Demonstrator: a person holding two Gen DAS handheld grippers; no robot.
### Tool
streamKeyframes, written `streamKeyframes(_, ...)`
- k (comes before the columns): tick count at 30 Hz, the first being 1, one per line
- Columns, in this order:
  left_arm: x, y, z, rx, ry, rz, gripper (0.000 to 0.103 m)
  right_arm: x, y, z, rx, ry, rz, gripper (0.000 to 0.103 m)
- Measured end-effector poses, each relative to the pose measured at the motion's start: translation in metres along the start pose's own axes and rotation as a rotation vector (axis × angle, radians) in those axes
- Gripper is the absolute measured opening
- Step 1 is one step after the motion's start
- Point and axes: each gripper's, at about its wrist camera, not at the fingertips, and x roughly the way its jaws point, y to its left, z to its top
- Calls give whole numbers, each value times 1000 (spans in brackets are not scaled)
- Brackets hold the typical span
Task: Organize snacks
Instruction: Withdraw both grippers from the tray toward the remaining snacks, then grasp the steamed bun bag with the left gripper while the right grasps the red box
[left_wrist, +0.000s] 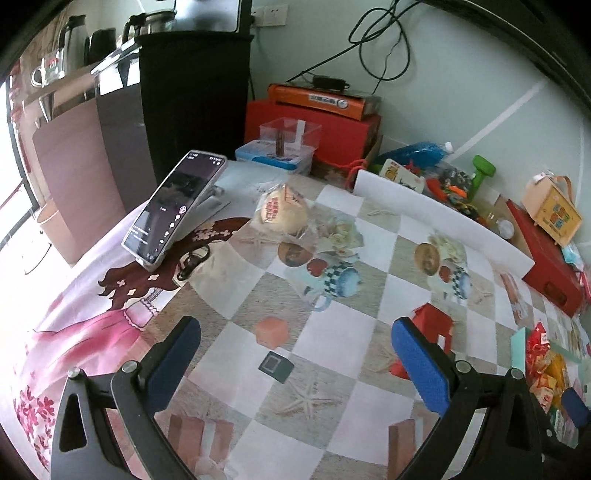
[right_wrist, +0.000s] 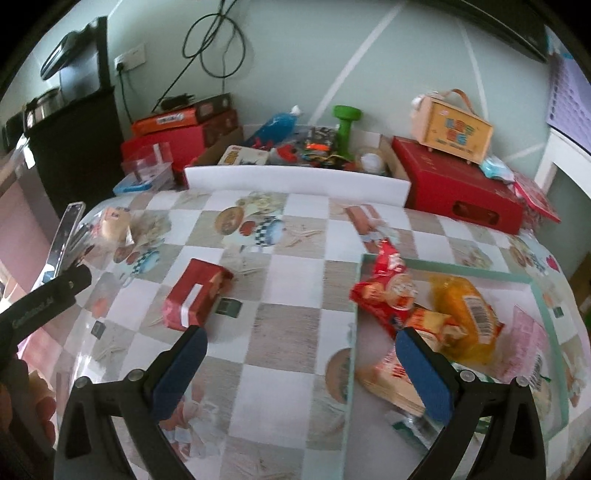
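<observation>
Green-rimmed tray: holds red snack packs, orange-wrapped cake, pink packet. Loose on tablecloth: red box, wrapped bun. My left claw and right claw: both spread, empty.

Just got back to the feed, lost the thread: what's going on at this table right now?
A person is sorting snacks with a hand-held gripper in each hand. Both the left hand-held gripper and the right hand-held gripper are open and hold nothing. Several packets, a red one and an orange one among them, already lie in the green-rimmed tray. Still loose on the tablecloth: a red box, a wrapped bun by the propped phone, and a small orange cube.
</observation>
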Motion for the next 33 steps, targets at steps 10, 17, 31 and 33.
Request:
streamKeyframes(10,23,14,10,-50,-11,-43,103,14,26,14,-59,-35,30,103)
streamKeyframes(17,38,18,20,-35,-2,-120,103,35,42,17,-71,-24,38,103)
streamKeyframes(31,78,28,61,36,4,-65,103,79,77,19,-78,25,96,103)
streamKeyframes(33,86,26,70,42,6,-73,103,88,81,22,-80,39,94,103)
